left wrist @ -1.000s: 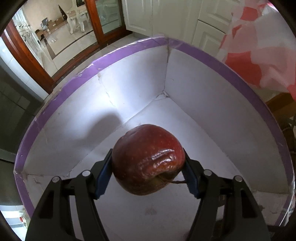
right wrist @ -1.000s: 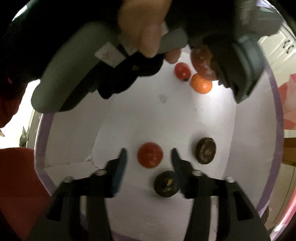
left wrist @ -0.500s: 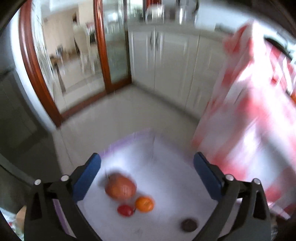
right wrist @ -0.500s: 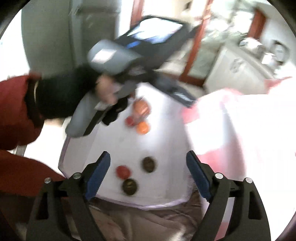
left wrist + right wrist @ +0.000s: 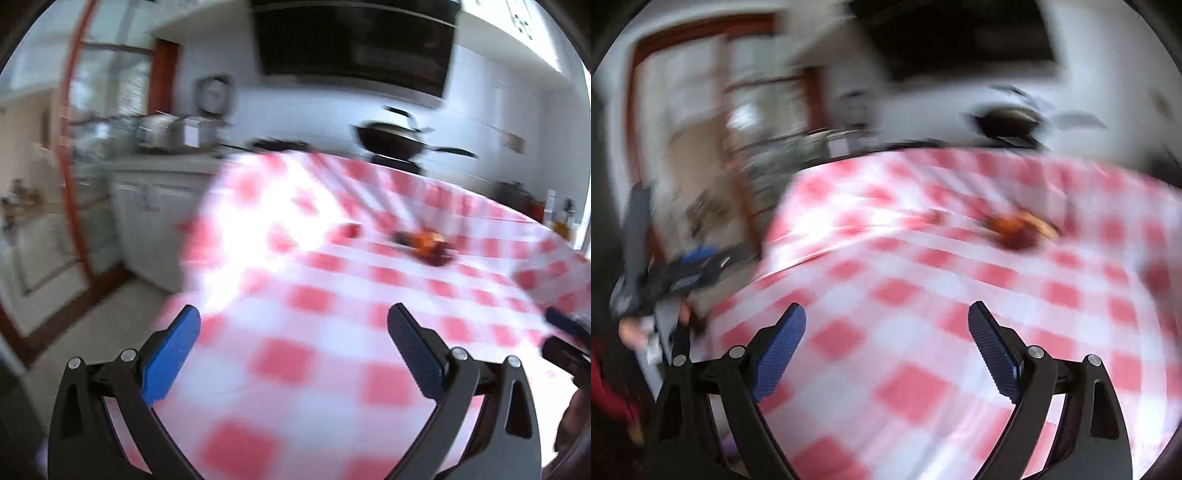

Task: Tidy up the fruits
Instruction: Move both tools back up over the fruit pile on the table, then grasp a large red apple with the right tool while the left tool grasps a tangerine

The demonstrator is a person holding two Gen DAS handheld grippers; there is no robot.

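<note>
Tablecloth and open jaws: stock at this moment

Surface. Table under a red-and-white check cloth [image 5: 332, 295], filling the middle of both wrist views; both pictures are blurred, so I list only what I can make out. The cloth hangs over the near left corner.

Fruit. Small heap of fruit [image 5: 424, 243] on the far part of the cloth, orange and dark red, kinds not clear to me. One small red piece [image 5: 352, 230] lies apart to its left. In the right wrist view the same heap [image 5: 1015, 230] sits at upper right, well away from both grippers.

Room. White cabinets [image 5: 147, 214] along the left wall, with metal pots [image 5: 162, 131] on the counter above. Dark pan [image 5: 391, 138] behind the table's far edge. Black hood [image 5: 354, 40] high on the wall. Red-brown door frame [image 5: 70, 166] at far left, with pale floor [image 5: 110, 306] below it.

Left gripper [image 5: 293, 325]. Jaws spread full wide, blue pads well apart, nothing between them but cloth seen beyond. I see it also from the right wrist view [image 5: 683, 273], at the left edge, carried in a hand [image 5: 631, 332] with a red sleeve [image 5: 605, 391] below.

Right gripper [image 5: 886, 321]. Jaws have just been opening and now stand wide, released, empty; no fruit between the pads, and I cannot tell that they touch the cloth. Part of its dark body shows at the right edge of the left wrist view [image 5: 565, 343].
</note>
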